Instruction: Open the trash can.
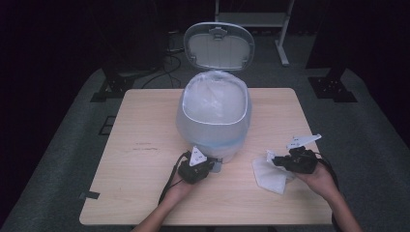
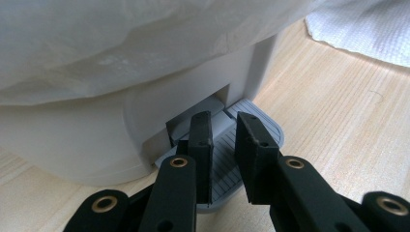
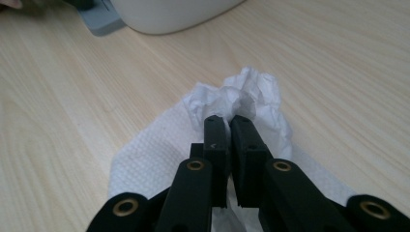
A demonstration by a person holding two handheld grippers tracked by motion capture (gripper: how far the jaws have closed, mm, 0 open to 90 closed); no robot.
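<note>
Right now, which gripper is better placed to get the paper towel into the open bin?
The right gripper: its jaws are pinched on the crumpled paper towel. The left gripper rests on the bin's pedal, apparently holding the lid open, so it should stay.

This looks like a lab or recording studio: 1 bare wooden tabletop [image 1: 145,164] stands alone on grey carpet [image 1: 72,159], ringed by darkness. Beyond its far edge lie loose cables [image 1: 167,65], black stand feet [image 1: 333,89] and a white frame leg [image 1: 282,48].
</note>
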